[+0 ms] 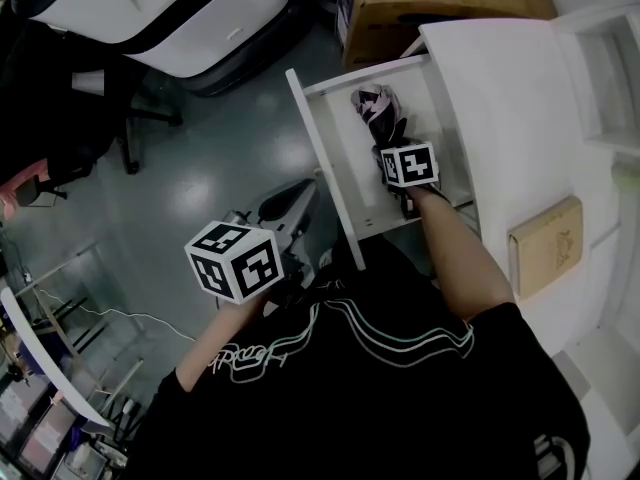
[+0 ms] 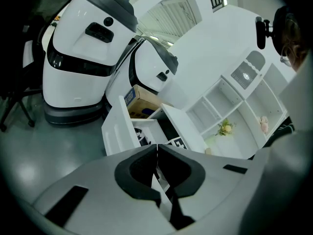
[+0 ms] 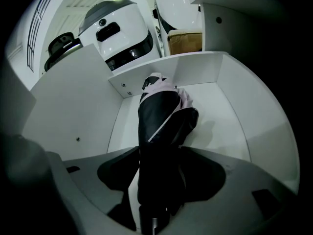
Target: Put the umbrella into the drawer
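Observation:
A folded black umbrella with a pink-and-white patterned end (image 1: pixel 375 108) lies inside the open white drawer (image 1: pixel 318 158). My right gripper (image 1: pixel 395 158) reaches steeply down into the drawer over the umbrella's near end. In the right gripper view the umbrella (image 3: pixel 164 116) rests on the drawer floor (image 3: pixel 220 111) and runs between the jaws of my right gripper (image 3: pixel 162 153). They stand wide, and a light strip shows beside the umbrella. My left gripper (image 1: pixel 295 200) hangs over the floor left of the drawer, holding nothing. In its own view my left gripper (image 2: pixel 157 148) has its tips together.
The drawer sticks out from a white desk (image 1: pixel 500 98) with a tan book (image 1: pixel 545 243) on top. A cardboard box (image 1: pixel 430 3) and large white robot shells (image 1: pixel 190 8) stand beyond the drawer. A dark office chair (image 1: pixel 60 118) is at left. White shelves (image 2: pixel 234 106) rise on the right.

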Demonstrator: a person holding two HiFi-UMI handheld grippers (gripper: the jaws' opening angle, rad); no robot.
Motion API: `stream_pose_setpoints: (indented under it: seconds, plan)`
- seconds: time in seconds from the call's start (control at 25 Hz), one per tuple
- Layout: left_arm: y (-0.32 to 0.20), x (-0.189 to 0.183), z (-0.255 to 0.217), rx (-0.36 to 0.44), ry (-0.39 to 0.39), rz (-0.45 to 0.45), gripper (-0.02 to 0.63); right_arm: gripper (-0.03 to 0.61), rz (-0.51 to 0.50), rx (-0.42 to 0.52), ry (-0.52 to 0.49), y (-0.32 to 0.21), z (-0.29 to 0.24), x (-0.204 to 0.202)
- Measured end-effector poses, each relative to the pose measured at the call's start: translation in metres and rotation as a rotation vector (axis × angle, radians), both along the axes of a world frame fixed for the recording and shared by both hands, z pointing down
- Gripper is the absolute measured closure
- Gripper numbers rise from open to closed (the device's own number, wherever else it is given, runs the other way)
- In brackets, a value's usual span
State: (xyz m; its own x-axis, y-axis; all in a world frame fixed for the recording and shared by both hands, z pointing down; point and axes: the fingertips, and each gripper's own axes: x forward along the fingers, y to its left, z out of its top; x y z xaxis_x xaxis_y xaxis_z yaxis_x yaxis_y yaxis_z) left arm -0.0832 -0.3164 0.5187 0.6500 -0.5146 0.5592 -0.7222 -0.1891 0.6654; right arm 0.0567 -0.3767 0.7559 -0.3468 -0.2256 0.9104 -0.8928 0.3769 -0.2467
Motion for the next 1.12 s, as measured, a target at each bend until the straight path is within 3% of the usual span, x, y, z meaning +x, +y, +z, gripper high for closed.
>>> stream_pose_setpoints:
  seconds: [0.12,0.44,0.68,0.92,1.12]
  plan:
    - [0.004,0.004,-0.001,0.000,0.009,0.004,0.588,0.321,0.059,0.008,-0.015,0.002,-0.009,0.003]
    - [0.022,0.016,-0.021,0.039,0.027,0.031,0.588,0.319,0.085,0.061,-0.048,0.025,-0.049,0.017]
    - [0.050,0.023,-0.040,0.080,0.027,0.052,0.589,0.319,0.174,0.133,-0.213,0.044,-0.114,0.016]
    - [0.085,0.032,-0.069,0.143,0.035,0.075,0.589,0.324,0.136,0.251,-0.402,0.086,-0.211,0.009]
    - [0.113,0.035,-0.104,0.210,0.049,0.080,0.588,0.428,0.087,0.311,-0.585,0.140,-0.289,0.004]
